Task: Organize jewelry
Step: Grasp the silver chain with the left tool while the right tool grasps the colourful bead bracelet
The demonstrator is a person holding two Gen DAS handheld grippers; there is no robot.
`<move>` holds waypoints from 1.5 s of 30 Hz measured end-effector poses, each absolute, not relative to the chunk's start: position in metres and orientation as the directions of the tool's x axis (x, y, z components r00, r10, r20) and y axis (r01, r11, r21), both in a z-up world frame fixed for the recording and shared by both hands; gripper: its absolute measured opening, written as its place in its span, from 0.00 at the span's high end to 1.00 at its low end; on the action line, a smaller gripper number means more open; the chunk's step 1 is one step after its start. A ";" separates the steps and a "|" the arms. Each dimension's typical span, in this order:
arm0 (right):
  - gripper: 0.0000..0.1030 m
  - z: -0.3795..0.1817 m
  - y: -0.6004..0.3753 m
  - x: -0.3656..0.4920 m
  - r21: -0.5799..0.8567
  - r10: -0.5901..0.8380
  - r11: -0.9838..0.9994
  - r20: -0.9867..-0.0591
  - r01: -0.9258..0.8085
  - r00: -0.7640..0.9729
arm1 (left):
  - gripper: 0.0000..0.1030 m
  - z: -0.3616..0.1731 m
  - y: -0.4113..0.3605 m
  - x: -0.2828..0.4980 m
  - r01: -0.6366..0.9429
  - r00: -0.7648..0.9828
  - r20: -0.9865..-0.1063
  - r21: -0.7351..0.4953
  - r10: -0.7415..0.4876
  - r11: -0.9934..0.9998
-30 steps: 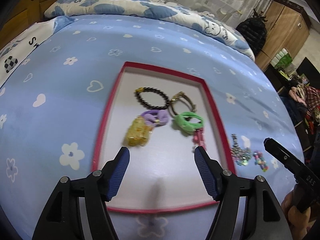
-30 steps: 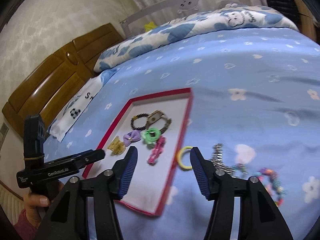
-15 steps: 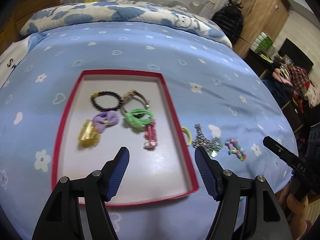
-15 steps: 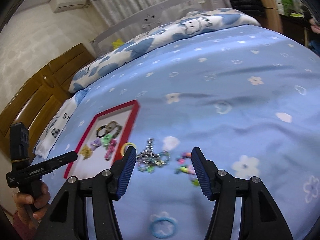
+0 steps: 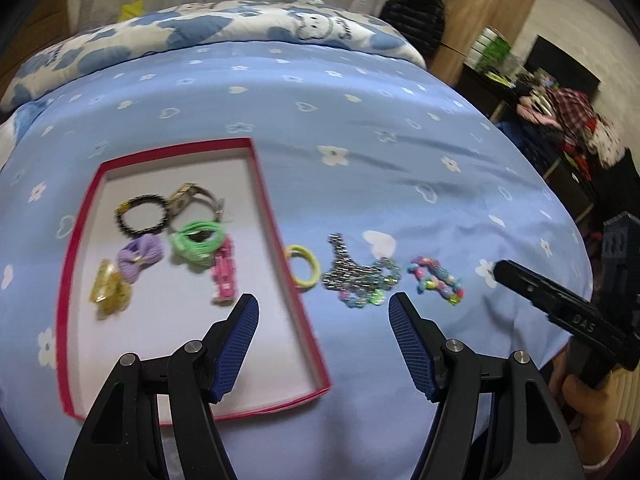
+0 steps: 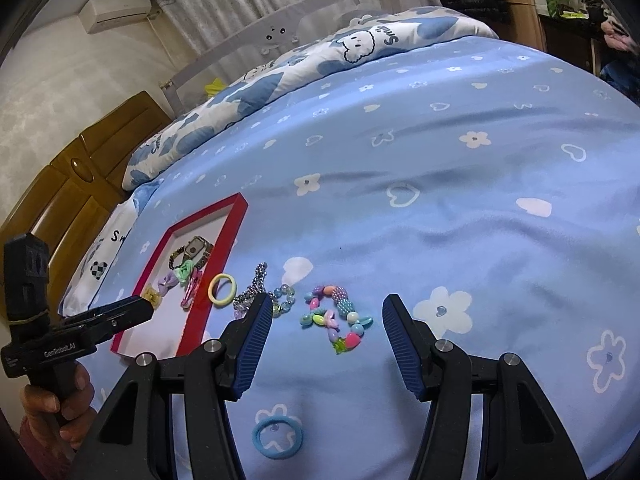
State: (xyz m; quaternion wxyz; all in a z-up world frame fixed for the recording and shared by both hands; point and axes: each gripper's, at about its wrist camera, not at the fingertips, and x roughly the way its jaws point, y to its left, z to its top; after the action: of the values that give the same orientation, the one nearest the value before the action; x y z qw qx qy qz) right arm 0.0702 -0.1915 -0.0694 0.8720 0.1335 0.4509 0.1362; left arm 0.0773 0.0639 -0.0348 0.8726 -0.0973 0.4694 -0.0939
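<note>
A red-rimmed tray [image 5: 276,216] [image 6: 234,224] lies on the blue bedspread and holds several hair ties, a bracelet, a watch and clips. Right of it lie a yellow hair tie [image 5: 303,270] [image 6: 222,289], a silver and green bead chain [image 5: 360,276] [image 6: 256,286] and a multicoloured bead bracelet [image 5: 436,284] [image 6: 336,316]. A blue hair tie [image 6: 277,438] lies nearest, below the right gripper. My left gripper [image 5: 323,320] hangs open above the tray's right rim and the chain. My right gripper [image 6: 327,320] hangs open with the bead bracelet seen between its fingers, nothing gripped.
A patterned pillow and quilt [image 5: 224,36] lie at the bed's far end by a white headboard [image 6: 320,8]. Wooden cabinets [image 6: 60,192] stand left of the bed. A wardrobe [image 5: 480,12] and cluttered shelves [image 5: 560,120] stand to the right. A hand [image 6: 52,404] holds the left gripper's handle.
Both grippers have swung right, away from the tray's middle. The loose chain and bead bracelet now sit ahead of them, and the blue hair tie has come into the right wrist view. Jaws unchanged.
</note>
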 end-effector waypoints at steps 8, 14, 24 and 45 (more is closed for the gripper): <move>0.43 -0.088 -0.192 0.080 0.331 0.347 0.935 -0.786 -0.125 0.512 | 0.36 -0.048 0.033 0.095 0.141 0.502 -0.818 -0.241 -0.280 0.960; 0.43 -0.099 -0.189 0.089 0.308 0.341 0.940 -0.806 -0.149 0.483 | 0.36 -0.059 0.025 0.110 0.139 0.483 -0.835 -0.225 -0.264 0.964; 0.51 -0.113 -0.177 0.104 0.268 0.322 0.946 -0.834 -0.181 0.447 | 0.48 -0.074 0.016 0.160 0.148 0.453 -0.867 -0.157 -0.208 0.976; 0.88 -0.122 -0.153 0.104 0.167 0.269 0.951 -0.859 -0.259 0.435 | 0.94 -0.115 -0.011 0.202 0.257 0.376 -0.902 -0.121 -0.214 0.959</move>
State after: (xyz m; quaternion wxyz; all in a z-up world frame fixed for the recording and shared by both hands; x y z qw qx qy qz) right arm 0.1043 -0.1531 -0.1219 0.8471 0.0050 0.5080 0.1560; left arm 0.2018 -0.0112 -0.1154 0.8291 0.0197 0.5403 -0.1420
